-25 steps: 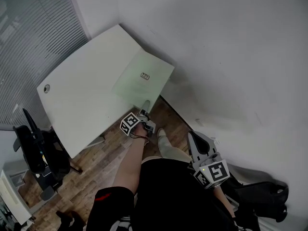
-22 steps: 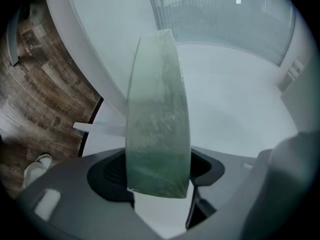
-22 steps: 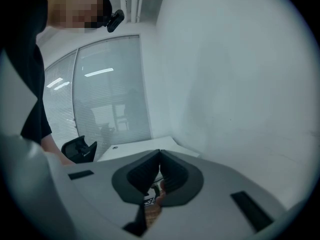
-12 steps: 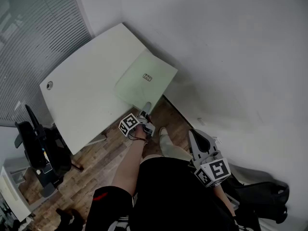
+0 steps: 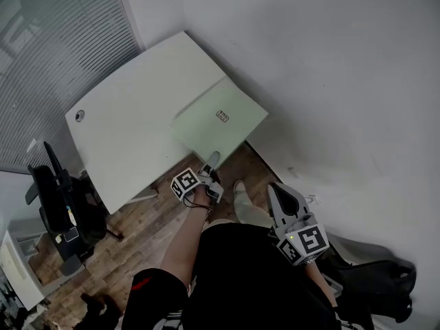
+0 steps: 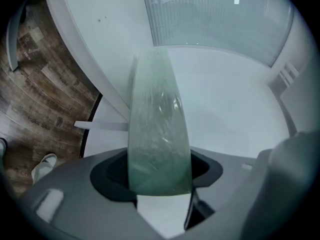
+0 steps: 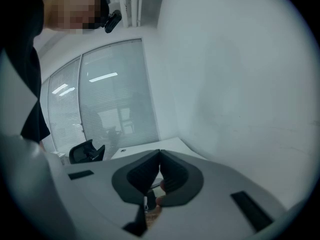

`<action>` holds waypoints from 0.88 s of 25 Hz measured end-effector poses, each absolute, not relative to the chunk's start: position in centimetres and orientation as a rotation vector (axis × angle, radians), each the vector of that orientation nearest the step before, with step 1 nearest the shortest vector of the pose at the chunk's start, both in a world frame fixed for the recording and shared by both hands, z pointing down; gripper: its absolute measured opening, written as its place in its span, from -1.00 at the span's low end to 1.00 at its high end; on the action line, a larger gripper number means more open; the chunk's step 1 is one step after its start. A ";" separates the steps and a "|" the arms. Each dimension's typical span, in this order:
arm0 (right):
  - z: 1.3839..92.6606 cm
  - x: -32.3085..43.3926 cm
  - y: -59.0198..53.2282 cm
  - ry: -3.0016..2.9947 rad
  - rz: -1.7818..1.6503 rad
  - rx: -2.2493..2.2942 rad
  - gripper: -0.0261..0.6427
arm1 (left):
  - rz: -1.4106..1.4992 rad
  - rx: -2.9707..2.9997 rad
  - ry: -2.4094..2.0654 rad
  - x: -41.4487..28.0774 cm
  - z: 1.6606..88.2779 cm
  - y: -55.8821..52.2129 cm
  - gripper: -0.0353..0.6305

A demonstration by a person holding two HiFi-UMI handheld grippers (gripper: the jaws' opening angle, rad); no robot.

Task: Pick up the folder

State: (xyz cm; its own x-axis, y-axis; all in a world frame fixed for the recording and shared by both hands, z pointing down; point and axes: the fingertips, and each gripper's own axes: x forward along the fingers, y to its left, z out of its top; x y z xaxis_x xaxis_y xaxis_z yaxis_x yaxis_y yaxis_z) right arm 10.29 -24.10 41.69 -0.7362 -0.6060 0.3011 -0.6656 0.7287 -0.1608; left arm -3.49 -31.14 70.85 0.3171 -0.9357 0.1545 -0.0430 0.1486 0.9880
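Note:
A pale green folder [image 5: 220, 119] with a small dark label lies on the white table [image 5: 130, 122], its right part overhanging the table's edge. My left gripper [image 5: 213, 160] has the folder's near corner in its jaws. Its jaws have just been closing, and the folder is between them. In the left gripper view the folder [image 6: 157, 124] rises edge-on out of the jaw gap of the left gripper [image 6: 160, 189], above the table [image 6: 225, 114]. My right gripper [image 5: 275, 190] hangs by the person's right hip. In its own view the right gripper [image 7: 159, 154] has its tips together and holds nothing.
A black office chair [image 5: 58, 205] stands on the wood floor left of the table. A white wall [image 5: 344, 81] runs close along the table's right side. Window blinds [image 5: 48, 53] fill the far left. A black bag [image 5: 378, 280] lies at lower right.
The left gripper has closed on the folder's near corner and drawn it a little toward the person across the table. The right gripper has stayed where it was.

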 end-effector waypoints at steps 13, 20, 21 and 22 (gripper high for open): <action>41.7 9.2 -21.3 -2.720 0.422 1.050 -0.93 | -0.935 1.367 -0.925 -2.5 62.8 -28.6 -0.05; 41.6 8.5 -19.8 -2.742 0.420 1.077 -0.93 | -0.964 1.399 -0.857 -2.4 58.2 -26.1 -0.05; 41.5 8.4 -19.6 -2.746 0.425 1.082 -0.92 | -0.966 1.393 -0.844 -2.4 57.7 -25.5 -0.04; 41.4 8.3 -19.4 -2.750 0.430 1.087 -0.92 | -0.972 1.392 -0.829 -2.5 57.0 -25.0 -0.05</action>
